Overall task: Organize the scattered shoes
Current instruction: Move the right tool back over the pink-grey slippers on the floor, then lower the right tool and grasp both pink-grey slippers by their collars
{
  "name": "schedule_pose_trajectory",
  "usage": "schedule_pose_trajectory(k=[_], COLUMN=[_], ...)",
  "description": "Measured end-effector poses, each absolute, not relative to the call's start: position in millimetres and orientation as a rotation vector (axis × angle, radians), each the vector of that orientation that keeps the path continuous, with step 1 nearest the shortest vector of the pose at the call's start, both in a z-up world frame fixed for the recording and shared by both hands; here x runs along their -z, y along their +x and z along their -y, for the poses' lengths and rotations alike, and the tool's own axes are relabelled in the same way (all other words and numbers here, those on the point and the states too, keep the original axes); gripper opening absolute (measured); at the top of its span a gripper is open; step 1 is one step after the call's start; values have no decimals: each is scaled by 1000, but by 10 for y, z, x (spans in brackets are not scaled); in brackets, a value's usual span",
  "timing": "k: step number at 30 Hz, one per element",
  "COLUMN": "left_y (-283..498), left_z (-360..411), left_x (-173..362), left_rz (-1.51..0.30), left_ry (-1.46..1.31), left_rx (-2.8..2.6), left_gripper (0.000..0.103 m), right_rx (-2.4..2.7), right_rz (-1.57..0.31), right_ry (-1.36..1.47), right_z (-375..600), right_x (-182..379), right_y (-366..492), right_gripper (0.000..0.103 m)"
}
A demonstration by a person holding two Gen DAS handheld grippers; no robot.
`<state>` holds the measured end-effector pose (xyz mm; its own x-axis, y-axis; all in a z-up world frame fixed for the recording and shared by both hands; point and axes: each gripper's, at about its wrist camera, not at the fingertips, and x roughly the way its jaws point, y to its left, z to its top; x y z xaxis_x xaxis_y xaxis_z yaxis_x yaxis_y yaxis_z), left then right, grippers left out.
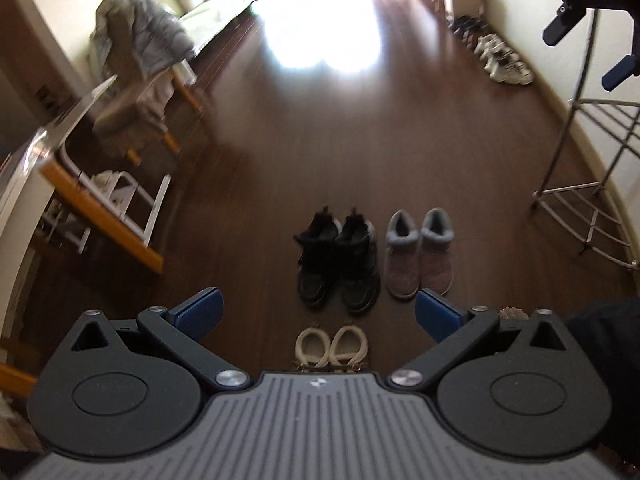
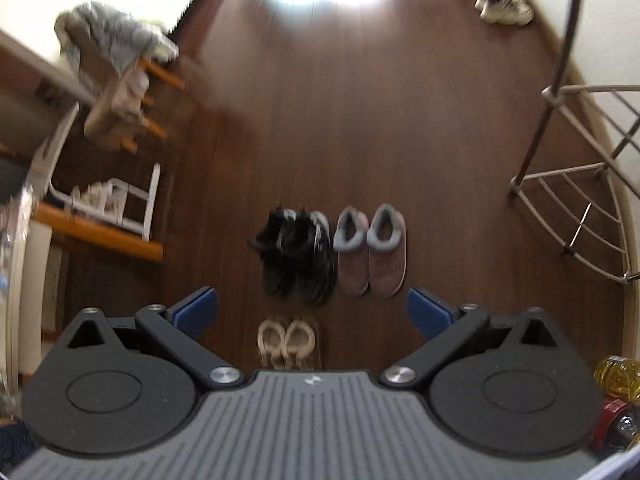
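On the dark wooden floor a pair of black sneakers [image 1: 339, 261] [image 2: 298, 255] stands side by side, toes toward me. Right beside them is a pair of grey-pink fleece-lined slippers [image 1: 420, 253] [image 2: 370, 251]. A pair of cream fluffy slippers [image 1: 331, 347] [image 2: 285, 340] lies closer to me, partly hidden by the gripper bodies. My left gripper [image 1: 318, 314] hangs open above the floor with nothing between its blue pads. My right gripper [image 2: 312, 312] is open too, held high over the shoes, and it also shows in the left wrist view at the upper right [image 1: 580, 56].
A metal corner rack [image 1: 592, 200] [image 2: 580, 184] stands at the right wall. A row of pale sneakers [image 1: 504, 62] [image 2: 500, 4] lines that wall farther off. At left are a chair draped with clothes [image 1: 136, 76] [image 2: 116, 64] and a wooden shelf edge [image 1: 104, 216]. A yellow bottle [image 2: 618, 376] sits at lower right.
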<state>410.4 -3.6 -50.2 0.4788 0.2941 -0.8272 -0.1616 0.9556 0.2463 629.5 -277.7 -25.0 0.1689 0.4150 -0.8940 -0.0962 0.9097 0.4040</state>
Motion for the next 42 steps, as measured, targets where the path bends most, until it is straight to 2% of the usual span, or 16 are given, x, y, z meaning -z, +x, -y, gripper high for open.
schedule_pose_trajectory(k=[6, 9, 13, 18, 24, 27, 28, 29, 31, 37, 42], left_y=[4658, 5095, 5525, 5999, 6261, 6254, 6257, 6263, 6261, 6111, 6070], left_z=[61, 34, 120, 292, 514, 541, 519, 494, 463, 349, 377], left_x=[945, 1485, 2231, 3435, 4744, 5170, 5348, 5541, 5773, 6197, 6277], left_rz=[-1044, -1036, -1033, -1032, -1047, -1053, -1062, -1072, -1096, -1157, -1161], left_ry=[74, 53, 40, 38, 103, 130, 127, 123, 121, 75, 85], left_rx=[-368, -365, -306, -164, -26, -8, -7, -6, -13, -57, -52], left_gripper=[103, 103, 103, 103, 103, 103, 103, 103, 103, 103, 103], right_rx=[-403, -426, -387, -246, -174, -149, -148, -146, -147, -195, -163], right_rz=[-1466, -1522, -1637, -1733, -1765, -1778, -1783, -1788, -1798, -1890, -2018], right_ry=[197, 164, 162, 316, 404, 423, 427, 430, 430, 401, 268], right_z=[2478, 2330, 2072, 1901, 1732, 1654, 1631, 1607, 1558, 1250, 958], right_x=[864, 1357, 2413, 3733, 5184, 5836, 5972, 6108, 6321, 6863, 7175], right_y=[6837, 7198, 7692, 8041, 8242, 8347, 8374, 8401, 8444, 8528, 8415], right_gripper=[100, 99, 94, 91, 91, 91, 86, 78, 70, 70, 70])
